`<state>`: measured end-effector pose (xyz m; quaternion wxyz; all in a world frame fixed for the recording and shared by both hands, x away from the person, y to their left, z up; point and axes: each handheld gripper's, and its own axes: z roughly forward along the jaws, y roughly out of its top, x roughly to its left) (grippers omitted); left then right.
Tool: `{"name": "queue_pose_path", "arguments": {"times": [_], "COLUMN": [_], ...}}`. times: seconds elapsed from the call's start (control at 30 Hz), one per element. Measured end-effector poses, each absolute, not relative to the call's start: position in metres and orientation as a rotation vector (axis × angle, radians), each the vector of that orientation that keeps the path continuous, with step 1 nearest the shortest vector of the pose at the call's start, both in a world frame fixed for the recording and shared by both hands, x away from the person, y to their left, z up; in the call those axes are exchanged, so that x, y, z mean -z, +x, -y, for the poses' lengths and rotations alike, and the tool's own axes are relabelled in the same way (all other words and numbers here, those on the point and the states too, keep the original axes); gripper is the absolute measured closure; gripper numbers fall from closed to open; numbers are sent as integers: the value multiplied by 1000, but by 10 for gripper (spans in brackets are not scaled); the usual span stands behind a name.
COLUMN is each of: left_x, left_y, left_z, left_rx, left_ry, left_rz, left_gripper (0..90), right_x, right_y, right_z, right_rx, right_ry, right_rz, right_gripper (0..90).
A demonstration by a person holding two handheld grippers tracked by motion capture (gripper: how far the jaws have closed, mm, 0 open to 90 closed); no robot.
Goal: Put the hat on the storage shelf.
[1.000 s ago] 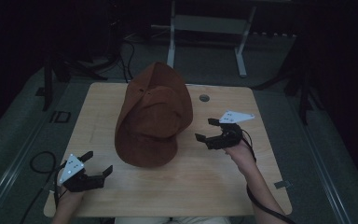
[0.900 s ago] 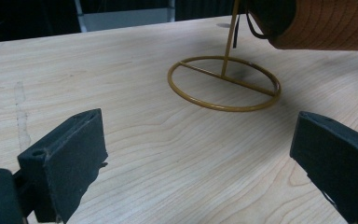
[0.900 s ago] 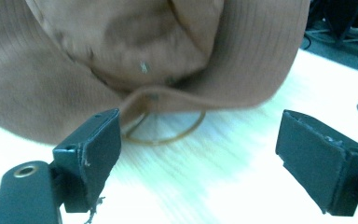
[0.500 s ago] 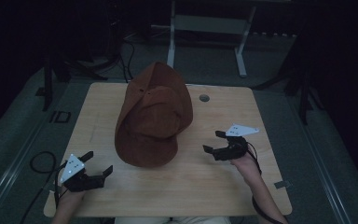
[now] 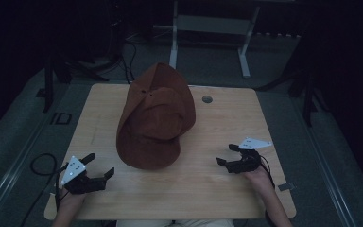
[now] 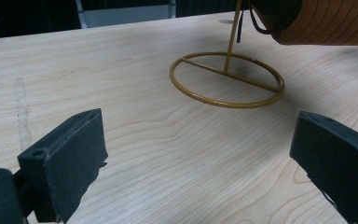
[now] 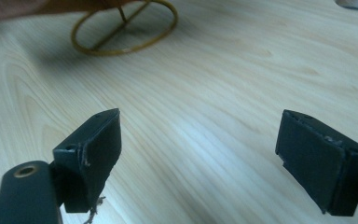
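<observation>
Brown suede-like hat (image 5: 156, 118) sits on wire stand (image 6: 227, 79), ahead of and between our tongs. Left gripper (image 5: 97, 171) and right gripper (image 5: 229, 155) both gape, empty. We judge hat light, soft, easily dented; pinch brim edge, not crown.

The left gripper (image 5: 97, 166) sits low at the near left of the high view, held in the person's left hand (image 5: 71, 198), which comes up from the bottom edge. Its 2 black jaws stand wide apart with nothing between them. The right gripper (image 5: 228, 154) sits at the near right, held in the right hand (image 5: 257, 177) with the forearm slanting in from the bottom right. Its 2 jaws are likewise spread wide and hold nothing.
</observation>
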<state>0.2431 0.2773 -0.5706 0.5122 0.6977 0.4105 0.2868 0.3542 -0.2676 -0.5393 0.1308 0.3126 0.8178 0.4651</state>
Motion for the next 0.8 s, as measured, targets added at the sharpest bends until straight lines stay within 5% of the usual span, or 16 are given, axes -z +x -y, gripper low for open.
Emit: {"name": "queue_pose_path", "arguments": {"times": [0.8], "left_x": [572], "left_y": [243], "left_z": [-276], "left_rx": [-710], "left_ry": [1694], "left_rz": [-986], "left_gripper": [41], "right_x": [561], "right_y": [331], "right_z": [332], "right_rx": [-1216], "right_ry": [995], "right_rz": [-2187], "right_gripper": [143]}}
